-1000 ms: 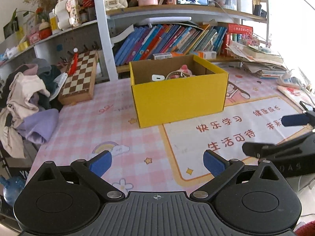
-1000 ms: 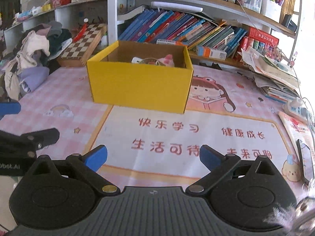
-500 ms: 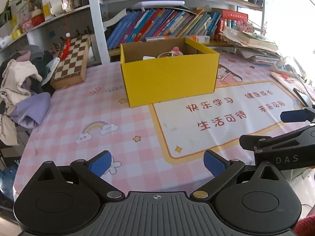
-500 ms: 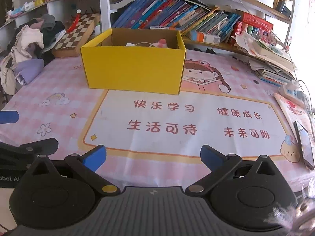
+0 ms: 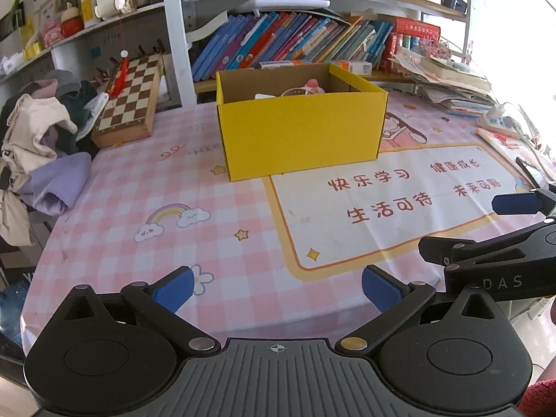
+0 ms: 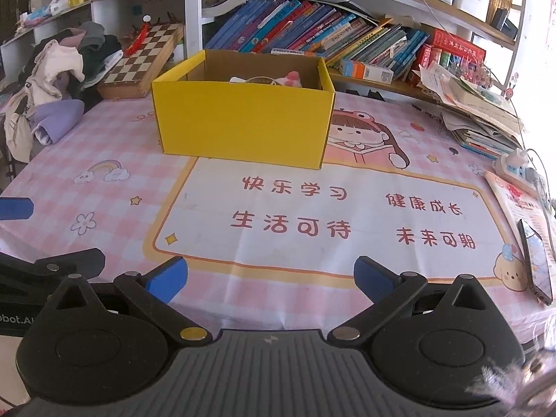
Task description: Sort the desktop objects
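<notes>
A yellow cardboard box (image 5: 300,135) (image 6: 243,123) stands on the pink checked tablecloth (image 5: 139,187), well ahead of both grippers. Inside it I see a pink toy (image 5: 313,86) (image 6: 291,78), a white item and a ring-shaped thing, mostly hidden by the box wall. My left gripper (image 5: 276,288) is open and empty near the table's front edge. My right gripper (image 6: 271,278) is open and empty too, level with it. In the left wrist view the right gripper (image 5: 500,232) shows at the right edge.
A chessboard box (image 5: 130,102) leans at the back left beside a heap of clothes (image 5: 38,146). Shelves of books (image 5: 295,45) run behind the box. Stacked papers (image 6: 479,114), a power strip (image 6: 517,166) and a phone (image 6: 537,264) lie on the right.
Both grippers have drawn back toward the table's front edge, so the yellow box looks farther away. Both stay open and empty.
</notes>
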`<move>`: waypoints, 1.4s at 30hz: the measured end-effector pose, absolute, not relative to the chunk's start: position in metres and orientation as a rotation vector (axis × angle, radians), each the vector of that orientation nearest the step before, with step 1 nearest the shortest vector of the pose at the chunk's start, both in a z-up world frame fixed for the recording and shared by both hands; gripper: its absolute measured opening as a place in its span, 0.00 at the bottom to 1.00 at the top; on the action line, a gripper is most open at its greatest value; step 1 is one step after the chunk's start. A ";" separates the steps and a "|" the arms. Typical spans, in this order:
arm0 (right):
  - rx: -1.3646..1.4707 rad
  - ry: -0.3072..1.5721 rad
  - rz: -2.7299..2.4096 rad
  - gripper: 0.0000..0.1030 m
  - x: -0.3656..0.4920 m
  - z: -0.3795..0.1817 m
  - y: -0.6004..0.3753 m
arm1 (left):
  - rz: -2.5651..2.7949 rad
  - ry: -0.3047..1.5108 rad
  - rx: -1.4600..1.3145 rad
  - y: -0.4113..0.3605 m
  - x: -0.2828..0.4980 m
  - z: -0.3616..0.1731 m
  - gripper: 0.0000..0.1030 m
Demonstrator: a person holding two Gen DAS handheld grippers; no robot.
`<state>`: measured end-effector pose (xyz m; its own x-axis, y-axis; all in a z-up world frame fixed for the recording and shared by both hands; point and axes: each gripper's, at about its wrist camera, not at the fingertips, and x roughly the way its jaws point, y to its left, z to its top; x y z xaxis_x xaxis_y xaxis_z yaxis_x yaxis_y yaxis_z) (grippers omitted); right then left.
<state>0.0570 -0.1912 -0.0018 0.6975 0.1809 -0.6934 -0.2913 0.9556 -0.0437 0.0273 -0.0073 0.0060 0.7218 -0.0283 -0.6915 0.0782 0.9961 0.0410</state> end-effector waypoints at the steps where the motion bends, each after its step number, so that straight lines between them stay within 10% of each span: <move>1: -0.153 0.756 0.262 1.00 0.056 -0.002 -0.190 | -0.059 0.764 0.068 -0.007 0.027 0.006 1.00; 42: -0.153 0.777 0.267 1.00 0.057 -0.003 -0.185 | -0.055 0.761 0.069 -0.006 0.028 0.009 1.00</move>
<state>0.0575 -0.1853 -0.0033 0.6817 0.1809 -0.7089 -0.2929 0.9554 -0.0379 0.0276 -0.0064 0.0087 0.7229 -0.0252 -0.6905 0.0749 0.9963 0.0421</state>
